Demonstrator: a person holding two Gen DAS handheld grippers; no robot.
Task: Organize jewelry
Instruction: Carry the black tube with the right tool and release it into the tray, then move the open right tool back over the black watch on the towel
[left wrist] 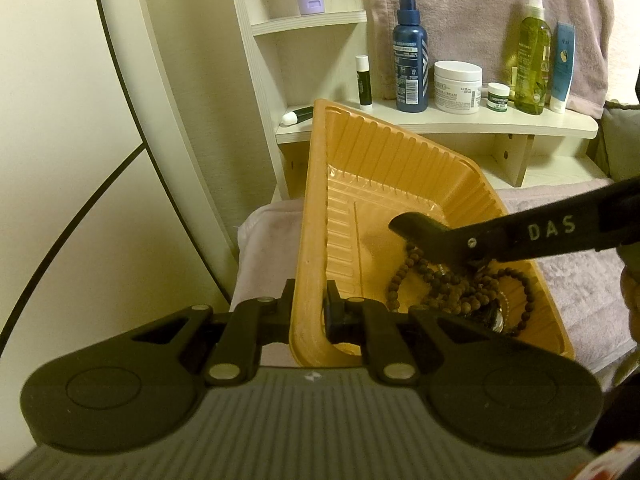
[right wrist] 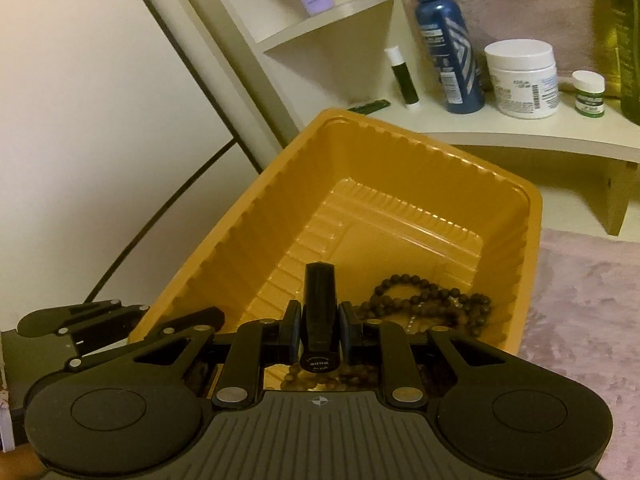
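Blue bottle (left wrist: 411, 70) behind orange tray (left wrist: 384, 152)

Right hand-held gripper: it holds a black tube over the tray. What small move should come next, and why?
Probably lower a little and open. The right hand-held gripper is shut on the black tube above the orange tray, beside the beaded bracelets. The left hand-held gripper clamps the tray's wall, steadying it, so a short drop should land the tube inside.
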